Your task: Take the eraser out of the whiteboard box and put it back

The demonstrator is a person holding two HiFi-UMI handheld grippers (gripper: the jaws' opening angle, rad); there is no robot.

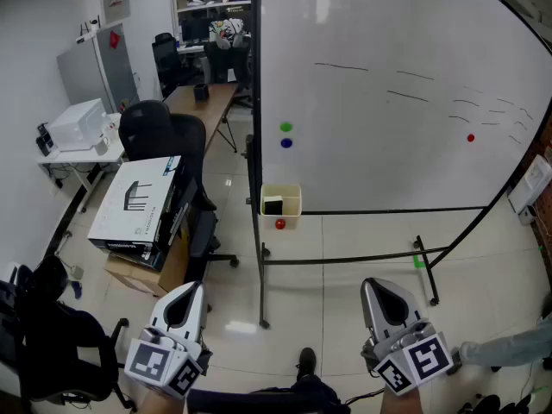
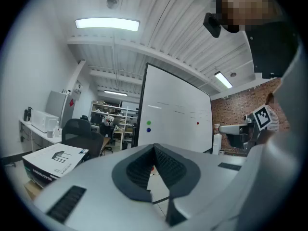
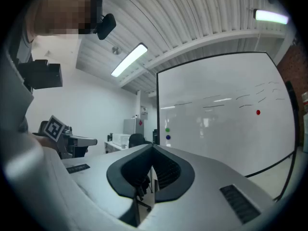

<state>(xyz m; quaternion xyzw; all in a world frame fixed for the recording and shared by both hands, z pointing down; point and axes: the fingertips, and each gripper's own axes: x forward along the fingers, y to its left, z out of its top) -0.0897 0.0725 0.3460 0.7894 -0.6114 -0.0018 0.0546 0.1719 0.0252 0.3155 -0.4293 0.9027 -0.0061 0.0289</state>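
Note:
A pale yellow whiteboard box point(image 1: 291, 216) hangs at the whiteboard's point(image 1: 388, 102) lower left corner, and the black eraser point(image 1: 273, 205) sits inside it. A red magnet point(image 1: 279, 224) sticks to the box's front. My left gripper point(image 1: 191, 287) and right gripper point(image 1: 373, 283) are held low in the head view, well short of the board, both pointing level toward it. In the left gripper view the left gripper point(image 2: 154, 146) has its jaws together with nothing held. In the right gripper view the right gripper point(image 3: 153, 147) is likewise shut and empty. The jaws hide the box in both gripper views.
The board's black stand point(image 1: 261, 291) and its floor bars stand between me and the box. A white carton point(image 1: 138, 201) rests on stacked cartons at the left, beside black office chairs point(image 1: 164, 136). Green point(image 1: 285, 128), blue point(image 1: 285, 143) and red point(image 1: 470, 137) magnets dot the board.

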